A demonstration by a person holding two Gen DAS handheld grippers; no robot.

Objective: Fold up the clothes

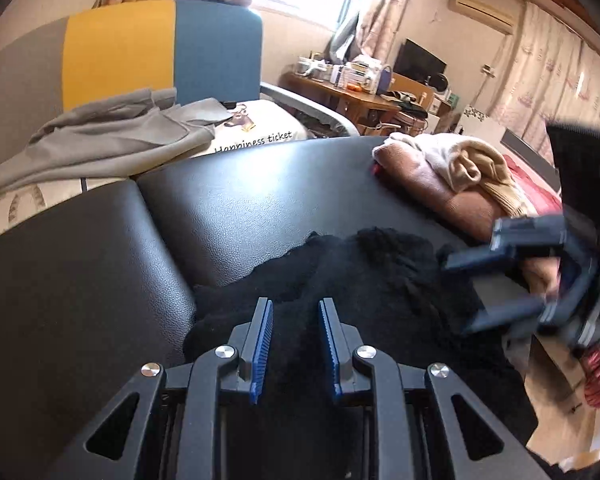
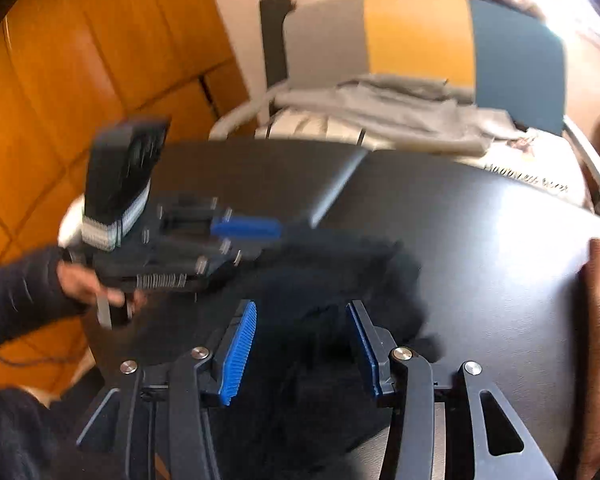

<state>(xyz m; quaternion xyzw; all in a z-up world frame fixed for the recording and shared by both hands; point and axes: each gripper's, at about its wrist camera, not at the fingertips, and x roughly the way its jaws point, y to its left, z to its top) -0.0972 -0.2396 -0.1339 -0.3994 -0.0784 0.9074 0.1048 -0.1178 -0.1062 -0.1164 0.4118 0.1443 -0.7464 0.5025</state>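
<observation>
A black fuzzy garment [image 1: 364, 276] lies crumpled on the black padded table [image 1: 220, 208], near its front right. My left gripper [image 1: 295, 308] hovers open just above the garment's near edge, with only black cloth under the gap between its blue pads. My right gripper [image 1: 460, 292] comes in blurred from the right, its two fingers spread over the garment's right side. In the right wrist view the right gripper [image 2: 302, 308] stands wide open over the same dark garment [image 2: 340, 272]. There the left gripper [image 2: 272, 240] reaches in from the left, held by a hand [image 2: 80, 284] in a dark sleeve.
A pile of brown, cream and red clothes [image 1: 440, 176] sits at the table's far right. Behind the table stands a grey, yellow and blue chair [image 1: 120, 52] with a grey garment [image 1: 112, 136] and a printed white cloth [image 1: 256, 132] on it. A cluttered wooden desk [image 1: 352, 92] is farther back.
</observation>
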